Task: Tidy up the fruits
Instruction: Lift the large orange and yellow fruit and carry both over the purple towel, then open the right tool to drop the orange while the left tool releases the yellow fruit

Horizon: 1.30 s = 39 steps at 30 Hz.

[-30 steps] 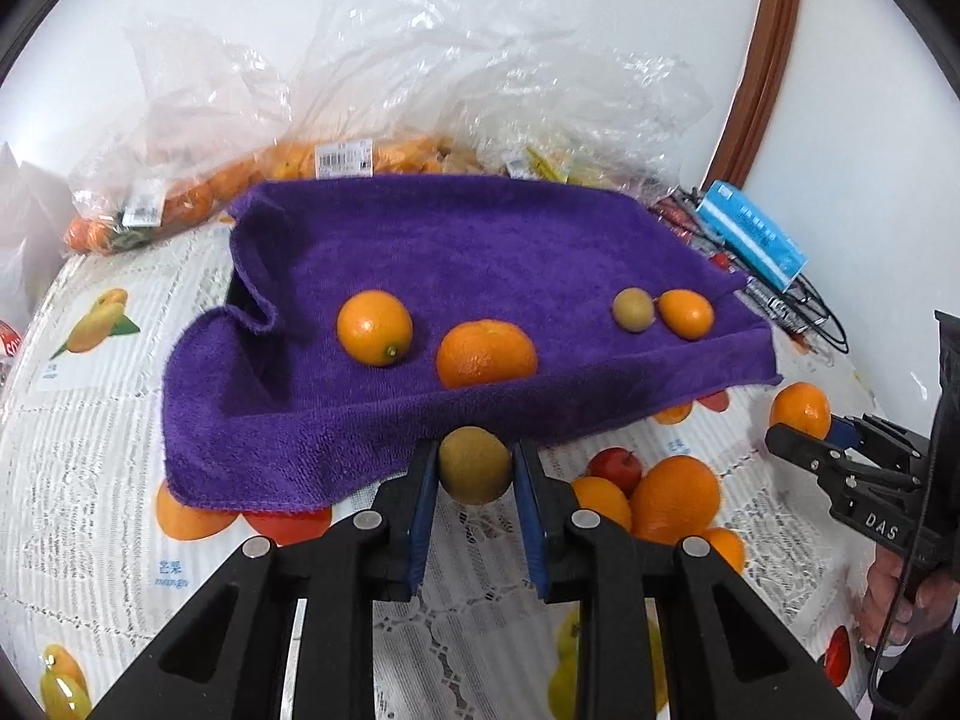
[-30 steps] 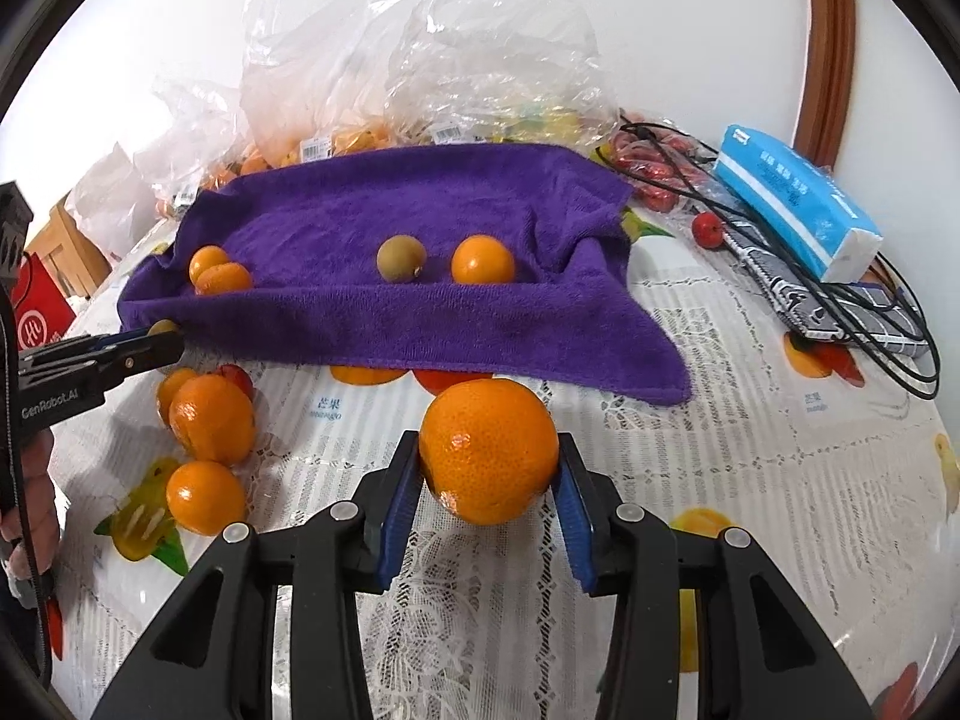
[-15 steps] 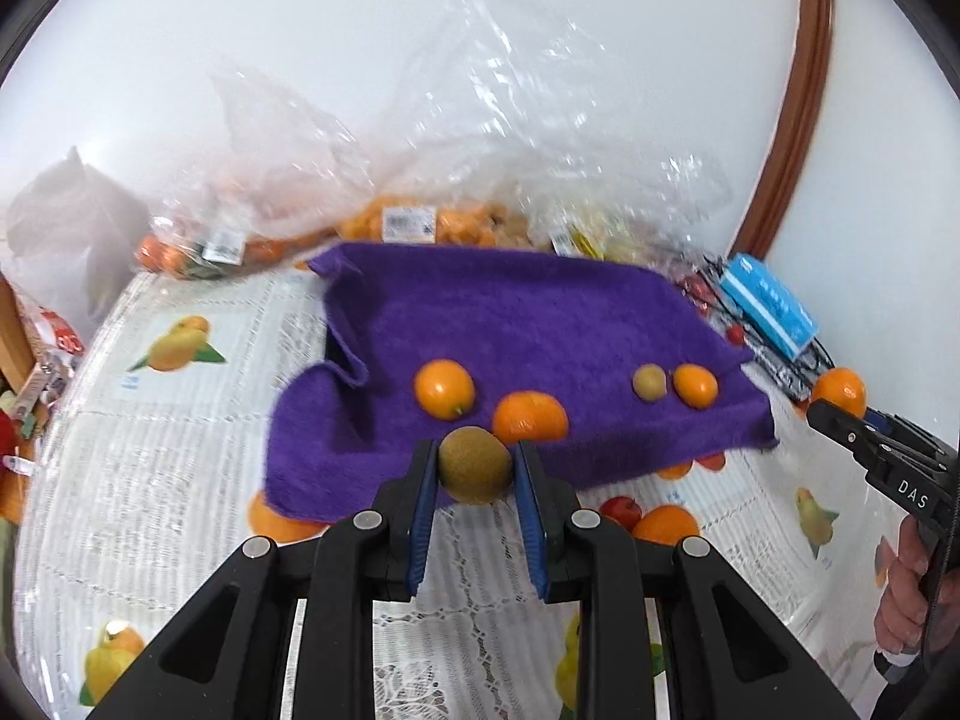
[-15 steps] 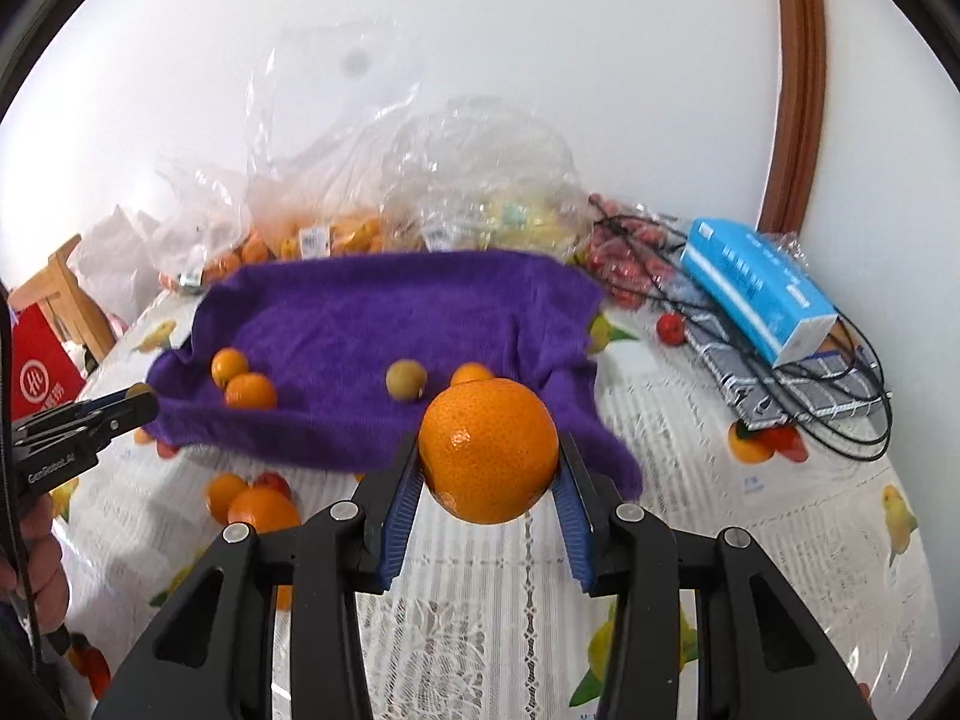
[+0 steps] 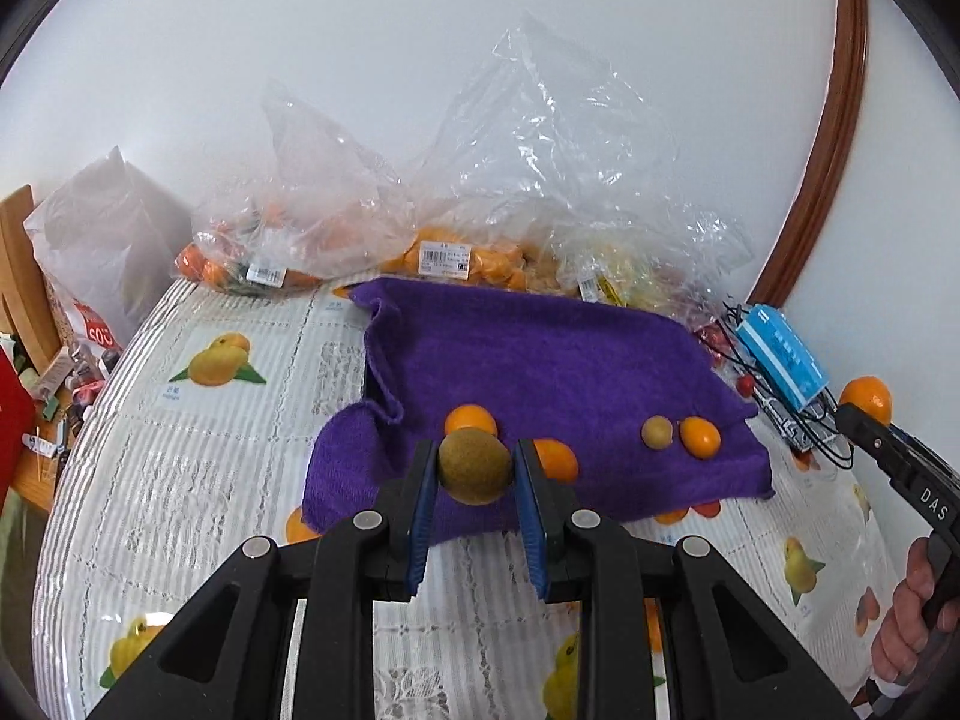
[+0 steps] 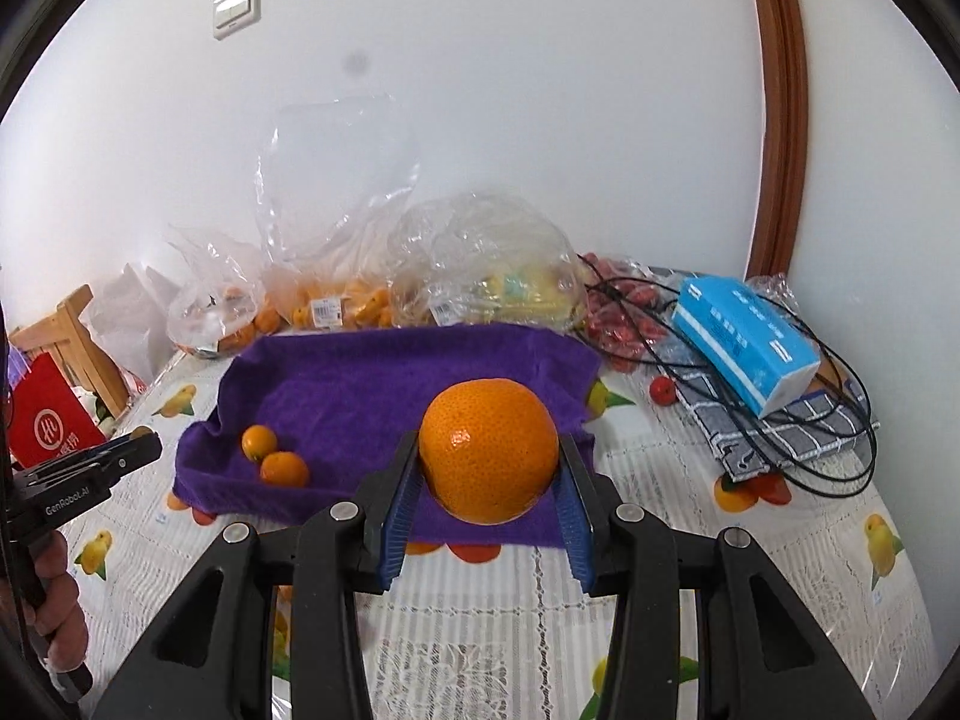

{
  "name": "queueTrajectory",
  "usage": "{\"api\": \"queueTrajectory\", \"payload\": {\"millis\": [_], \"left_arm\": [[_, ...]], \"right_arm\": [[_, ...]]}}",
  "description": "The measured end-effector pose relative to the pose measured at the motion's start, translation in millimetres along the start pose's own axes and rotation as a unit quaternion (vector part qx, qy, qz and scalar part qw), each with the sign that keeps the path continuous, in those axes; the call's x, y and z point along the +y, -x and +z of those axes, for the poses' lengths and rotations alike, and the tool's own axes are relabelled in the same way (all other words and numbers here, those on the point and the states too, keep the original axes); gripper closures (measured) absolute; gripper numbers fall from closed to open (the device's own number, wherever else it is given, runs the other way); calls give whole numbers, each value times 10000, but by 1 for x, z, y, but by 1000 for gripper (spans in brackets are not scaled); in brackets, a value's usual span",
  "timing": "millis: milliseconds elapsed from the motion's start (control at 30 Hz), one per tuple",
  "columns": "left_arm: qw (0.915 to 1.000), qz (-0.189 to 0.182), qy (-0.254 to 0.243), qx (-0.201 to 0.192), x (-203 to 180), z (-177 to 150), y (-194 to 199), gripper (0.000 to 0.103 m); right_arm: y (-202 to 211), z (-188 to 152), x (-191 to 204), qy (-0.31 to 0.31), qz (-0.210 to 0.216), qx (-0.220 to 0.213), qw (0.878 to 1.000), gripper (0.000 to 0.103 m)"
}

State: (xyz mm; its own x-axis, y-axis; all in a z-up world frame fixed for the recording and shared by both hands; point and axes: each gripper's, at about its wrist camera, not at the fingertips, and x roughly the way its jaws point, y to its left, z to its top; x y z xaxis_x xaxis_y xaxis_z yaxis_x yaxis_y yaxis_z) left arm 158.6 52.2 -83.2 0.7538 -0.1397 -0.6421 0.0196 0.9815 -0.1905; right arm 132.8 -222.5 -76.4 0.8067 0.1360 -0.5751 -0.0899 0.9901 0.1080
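Now both claws stand well clear of the desk (image 5: 198, 480), each with a fruit in its grip, where a second ago they sat low beside the loose fruit in front of the purple towel (image 5: 540, 372).

Starting at the left, the left claw (image 5: 474, 468) is clenched on a brown kiwi (image 5: 474, 465), its blue pads pressing both sides of it. A second ago the towel filled most of this view; now it lies further below, and the fruit bags (image 5: 444, 252) against the wall and much more of the printed desk cover show (the whole scene has dropped away from the camera). On the towel past the kiwi lie two oranges (image 5: 471, 420), partly hidden by the claw, and further right a second, smaller kiwi (image 5: 657, 432) just beside a small orange (image 5: 699, 437).

At the right, the right claw (image 6: 487, 468) grasps a large orange (image 6: 489, 450) between its pads, held above the near edge of the towel. Its view has opened up likewise: the wall switch (image 6: 236, 9) is now in sight, and the blue tissue pack (image 6: 744, 348) on the cables sits lower down.

By my reading, the pick-up step is finished for both fruits and the carry has begun. The towel looks like the sorting place, with kiwi and oranges already grouped on it, so each fruit probably goes beside its own kind. Neither is over its spot yet, and several fruits wait on the desk.
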Motion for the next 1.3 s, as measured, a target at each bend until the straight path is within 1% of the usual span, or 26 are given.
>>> {"api": "queueTrajectory", "payload": {"millis": [267,533,667,733,800,867,933,1033,1133,1300], "left_arm": [[9997,88,-112,-181,-6,21,-25,79],[9999,86,2,-129,-4,39,-63,79],[9998,143,49,-145,2,33,-74,79],[9997,202,93,-36,7,27,-82,79],[9997,227,99,33,10,24,-87,79],[9996,258,135,57,12,21,-90,79],[9995,221,202,59,12,17,-91,79],[9997,228,94,67,8,15,-93,79],[9995,300,-13,-13,4,13,-92,79],[9994,335,-22,34,4,12,-98,79]], "right_arm": [[-27,10,8,46,134,40,9999,61],[-68,29,9,108,194,73,9997,61],[-83,36,12,205,240,37,9995,61],[-90,32,10,152,304,61,9994,61],[-101,24,8,99,382,198,9990,61],[-112,17,5,125,349,373,9986,61],[-118,13,2,117,328,383,9987,61],[-124,10,-5,28,295,439,9986,61],[-128,7,-11,-64,303,474,9984,61],[-134,2,-7,14,284,551,9981,61]]}}
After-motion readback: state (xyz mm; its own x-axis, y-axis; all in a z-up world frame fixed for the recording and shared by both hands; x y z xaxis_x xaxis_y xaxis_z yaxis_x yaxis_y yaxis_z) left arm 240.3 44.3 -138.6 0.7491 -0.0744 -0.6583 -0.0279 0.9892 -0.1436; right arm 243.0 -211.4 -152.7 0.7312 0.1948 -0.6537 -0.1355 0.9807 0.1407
